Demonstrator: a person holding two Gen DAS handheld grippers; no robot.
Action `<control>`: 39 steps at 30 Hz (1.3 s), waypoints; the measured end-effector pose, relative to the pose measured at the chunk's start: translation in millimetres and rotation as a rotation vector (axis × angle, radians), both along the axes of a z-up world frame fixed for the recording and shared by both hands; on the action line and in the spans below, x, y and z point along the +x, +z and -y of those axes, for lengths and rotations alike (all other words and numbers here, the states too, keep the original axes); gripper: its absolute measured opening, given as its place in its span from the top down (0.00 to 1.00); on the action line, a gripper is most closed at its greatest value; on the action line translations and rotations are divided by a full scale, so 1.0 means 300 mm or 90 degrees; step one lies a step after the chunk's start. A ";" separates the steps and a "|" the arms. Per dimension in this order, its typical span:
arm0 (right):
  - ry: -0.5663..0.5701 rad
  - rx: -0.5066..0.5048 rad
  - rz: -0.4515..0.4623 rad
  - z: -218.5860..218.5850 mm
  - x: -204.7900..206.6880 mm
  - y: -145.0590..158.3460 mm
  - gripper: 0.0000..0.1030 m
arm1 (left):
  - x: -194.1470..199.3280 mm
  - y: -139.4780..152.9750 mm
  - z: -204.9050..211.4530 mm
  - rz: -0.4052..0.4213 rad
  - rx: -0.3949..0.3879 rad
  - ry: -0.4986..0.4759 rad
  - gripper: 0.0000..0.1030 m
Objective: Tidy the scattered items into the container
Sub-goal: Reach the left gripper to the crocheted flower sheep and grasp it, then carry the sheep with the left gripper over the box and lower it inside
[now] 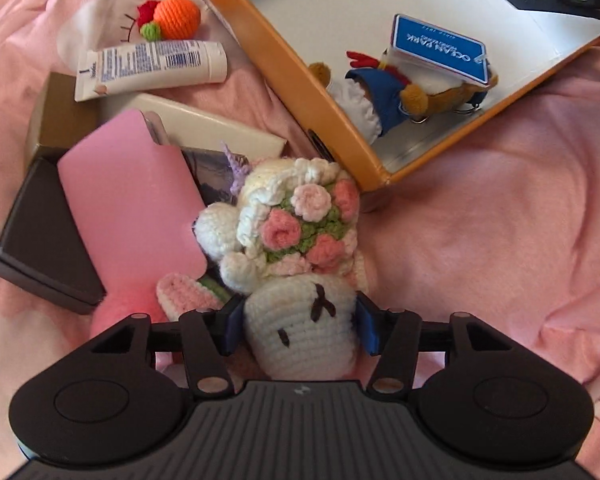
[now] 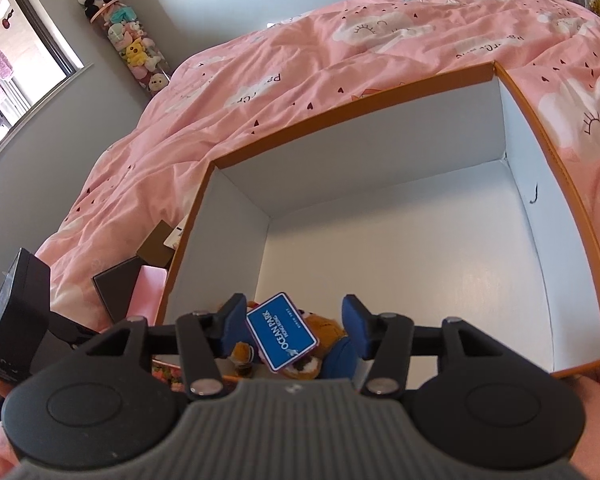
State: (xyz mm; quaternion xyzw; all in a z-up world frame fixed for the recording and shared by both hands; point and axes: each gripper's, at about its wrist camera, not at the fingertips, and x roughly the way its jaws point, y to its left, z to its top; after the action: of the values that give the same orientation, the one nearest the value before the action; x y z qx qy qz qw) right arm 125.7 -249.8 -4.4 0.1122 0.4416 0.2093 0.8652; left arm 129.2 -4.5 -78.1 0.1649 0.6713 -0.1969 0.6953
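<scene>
Left claw [image 1: 300, 326] gapes around the crochet doll's [image 1: 300, 264] head; right claw [image 2: 294, 330] hangs open above the tagged plush [image 2: 320, 336] in the box [image 2: 380, 92].

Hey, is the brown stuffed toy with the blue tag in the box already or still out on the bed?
In the box. The stuffed toy lies on the white floor inside the orange box, its blue tag on top.

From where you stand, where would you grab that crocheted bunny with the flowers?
Around its round white head, coming straight down from above. The crocheted bunny lies flat on the pink bedspread, and the left hand-held gripper already straddles the head with open jaws; the flower bouquet looks lumpier.
</scene>
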 end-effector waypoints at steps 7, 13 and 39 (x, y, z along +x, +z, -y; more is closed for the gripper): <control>-0.008 -0.005 -0.005 0.011 -0.003 -0.011 0.44 | -0.085 0.146 -0.068 0.082 -0.036 -0.022 0.50; 0.002 -0.005 -0.001 -0.002 0.004 -0.009 0.44 | -0.119 0.373 -0.113 0.194 -0.101 -0.041 0.51; -0.010 -0.064 0.024 0.026 0.058 0.000 0.44 | 0.263 0.130 0.273 0.141 -0.117 -0.262 0.48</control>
State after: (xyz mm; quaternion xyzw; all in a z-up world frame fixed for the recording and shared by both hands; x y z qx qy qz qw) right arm 143.0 -257.7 -4.5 0.0682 0.4342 0.1821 0.8796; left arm 208.0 -86.5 -38.9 0.2550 0.5227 -0.3752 0.7218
